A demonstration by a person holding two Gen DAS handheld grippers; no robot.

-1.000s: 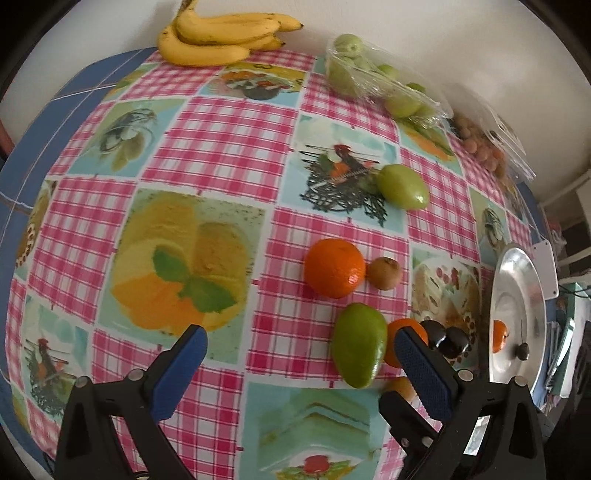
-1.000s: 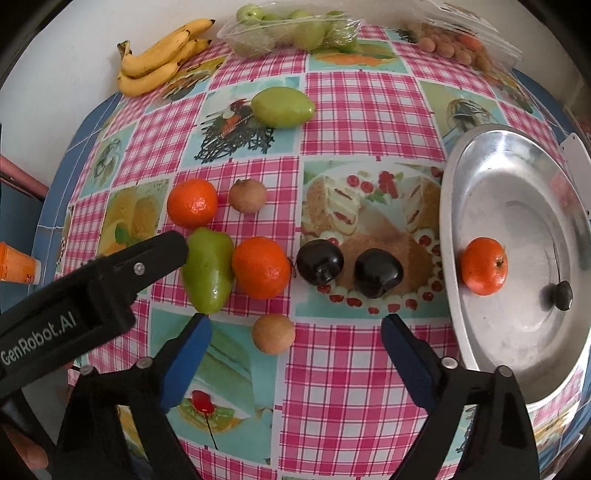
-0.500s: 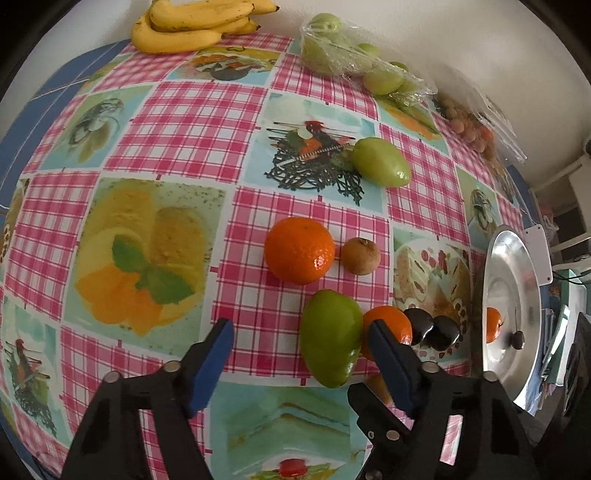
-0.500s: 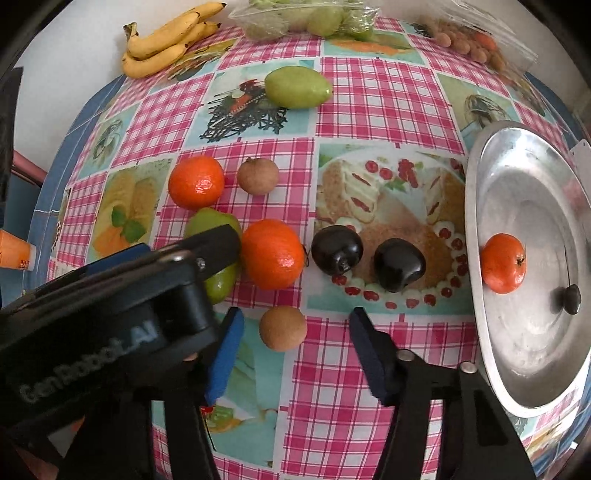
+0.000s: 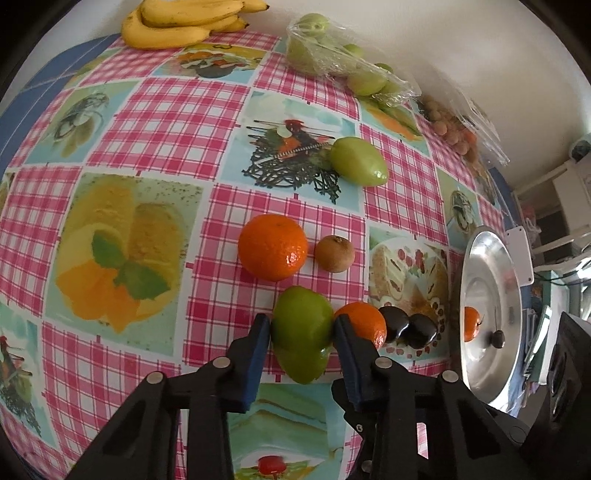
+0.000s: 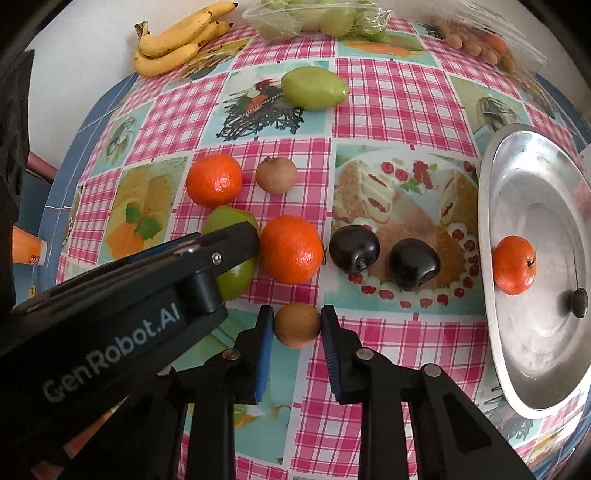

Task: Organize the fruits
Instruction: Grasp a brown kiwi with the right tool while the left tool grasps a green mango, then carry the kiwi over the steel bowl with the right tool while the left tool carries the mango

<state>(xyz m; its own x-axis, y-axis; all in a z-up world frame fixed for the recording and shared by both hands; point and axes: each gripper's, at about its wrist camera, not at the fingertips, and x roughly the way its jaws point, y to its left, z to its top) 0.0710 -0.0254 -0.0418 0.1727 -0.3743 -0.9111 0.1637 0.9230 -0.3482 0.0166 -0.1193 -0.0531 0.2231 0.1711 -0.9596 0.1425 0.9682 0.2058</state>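
Observation:
My left gripper (image 5: 302,332) is shut on a green mango (image 5: 301,332) that rests on the checked tablecloth; it also shows in the right wrist view (image 6: 231,258). My right gripper (image 6: 297,325) is shut on a small brown fruit (image 6: 296,325). An orange (image 6: 290,249) lies between the two. Another orange (image 5: 272,246), a second brown fruit (image 5: 334,253), two dark plums (image 6: 354,249) and a second green mango (image 5: 357,166) lie loose nearby. The silver tray (image 6: 535,350) at the right holds one small orange (image 6: 514,270).
Bananas (image 5: 184,22), a bag of green fruit (image 5: 343,66) and a bag of small brown fruit (image 5: 458,129) line the far edge by the wall. A small dark knob (image 6: 578,302) sits in the tray.
Both grippers moved forward and down and closed: the left onto the green mango, the right onto the small brown fruit. Both were wide open a second ago.

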